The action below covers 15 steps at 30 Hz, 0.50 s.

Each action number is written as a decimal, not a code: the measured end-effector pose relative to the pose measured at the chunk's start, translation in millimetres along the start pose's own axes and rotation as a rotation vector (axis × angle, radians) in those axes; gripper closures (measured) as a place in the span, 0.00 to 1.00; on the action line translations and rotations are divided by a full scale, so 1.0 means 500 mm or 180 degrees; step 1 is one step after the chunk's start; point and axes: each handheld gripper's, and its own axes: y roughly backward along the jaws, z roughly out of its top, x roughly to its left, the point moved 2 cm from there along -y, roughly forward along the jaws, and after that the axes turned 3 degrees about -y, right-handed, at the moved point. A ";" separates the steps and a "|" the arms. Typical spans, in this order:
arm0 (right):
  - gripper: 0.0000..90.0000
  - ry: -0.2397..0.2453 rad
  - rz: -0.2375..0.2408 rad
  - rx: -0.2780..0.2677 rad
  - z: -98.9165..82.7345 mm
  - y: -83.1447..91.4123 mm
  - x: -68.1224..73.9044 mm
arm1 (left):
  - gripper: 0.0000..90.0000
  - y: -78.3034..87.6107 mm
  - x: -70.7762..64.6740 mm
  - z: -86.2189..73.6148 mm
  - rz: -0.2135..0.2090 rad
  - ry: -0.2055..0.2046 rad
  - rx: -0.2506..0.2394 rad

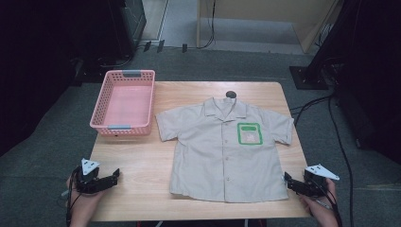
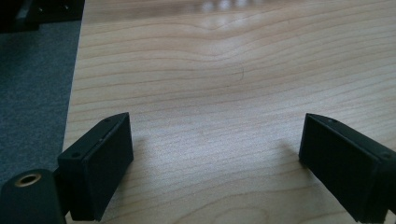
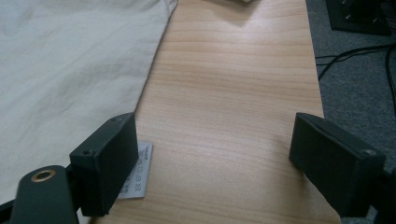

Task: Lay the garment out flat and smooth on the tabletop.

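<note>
On table (image 1: 142, 156), shirt (image 1: 222, 151) collar away.

text: none legible | care tag (image 3: 138, 173) on shirt (image 3: 70, 70): print too blurry

The shirt (image 1: 224, 149) is laid flat on the table (image 1: 137, 161), right of centre, collar toward the far edge. The basket (image 1: 125, 101) is set at the far left corner, just beside the shirt's sleeve. The left gripper (image 1: 112, 178) is positioned at the near left corner, the right gripper (image 1: 288, 181) at the near right, next to the shirt's hem corner.
</note>
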 end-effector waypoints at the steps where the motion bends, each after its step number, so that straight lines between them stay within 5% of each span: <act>1: 0.17 -0.0003 0.0001 0.0001 0.000 0.000 0.000 | 0.11 0.000 0.000 0.000 0.0000 0.0001 -0.0001; 15: 0.17 -0.0019 -0.0008 -0.0002 0.005 -0.005 -0.002 | 0.11 0.000 0.000 0.000 0.0000 0.0000 0.0002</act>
